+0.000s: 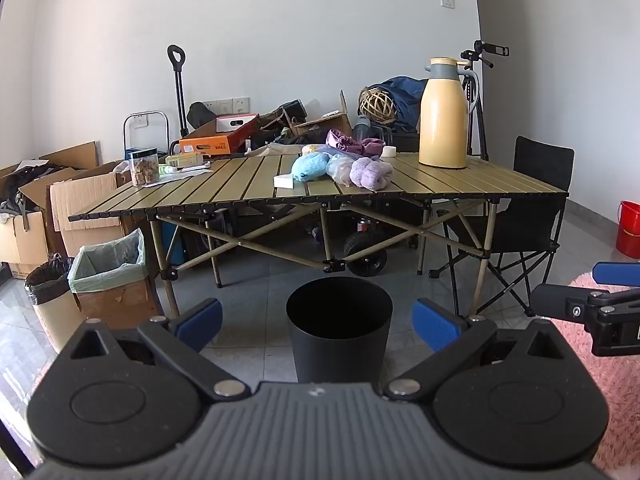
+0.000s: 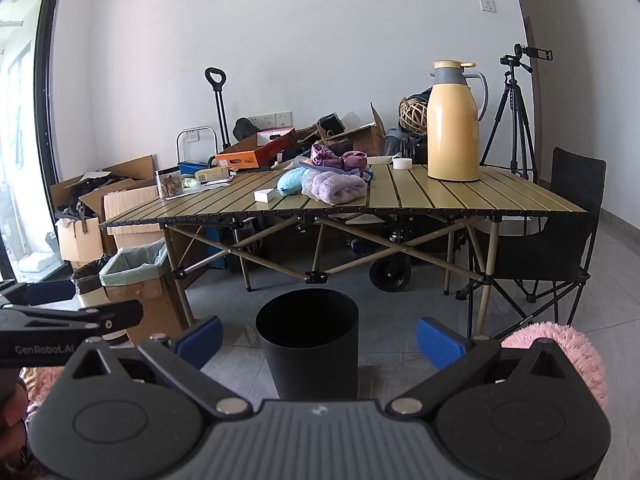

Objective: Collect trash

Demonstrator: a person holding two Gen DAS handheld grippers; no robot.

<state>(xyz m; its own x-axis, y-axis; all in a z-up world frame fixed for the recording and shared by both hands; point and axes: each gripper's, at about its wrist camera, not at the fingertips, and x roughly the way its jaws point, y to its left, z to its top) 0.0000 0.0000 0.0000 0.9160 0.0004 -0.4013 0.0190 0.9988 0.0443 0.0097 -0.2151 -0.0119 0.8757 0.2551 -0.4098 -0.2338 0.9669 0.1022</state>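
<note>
A black round bin [image 1: 339, 328] stands open-topped on the tiled floor in front of a slatted folding table [image 1: 460, 184]. On the table lie a small white box [image 1: 285, 181], a blue plush [image 1: 310, 166], a crumpled plastic bag [image 1: 340, 170] and a purple towel [image 1: 370, 174]. My left gripper [image 1: 318, 324] is open and holds nothing, with the bin framed between its blue pads. My right gripper [image 2: 318, 336] is open and bare too, also facing the bin [image 2: 308, 344]. Each gripper shows at the edge of the other's view: the right one [image 1: 580, 286] and the left one [image 2: 60, 304].
A yellow thermos jug [image 1: 443, 116], a tape roll [image 1: 388, 152] and a snack jar [image 1: 144, 166] stand on the table. Left of it are cardboard boxes, a bag-lined box [image 1: 108, 264] and a small bin [image 1: 48, 292]. A black folding chair [image 1: 532, 216], a tripod [image 2: 516, 120] and a red bucket [image 1: 630, 228] are on the right.
</note>
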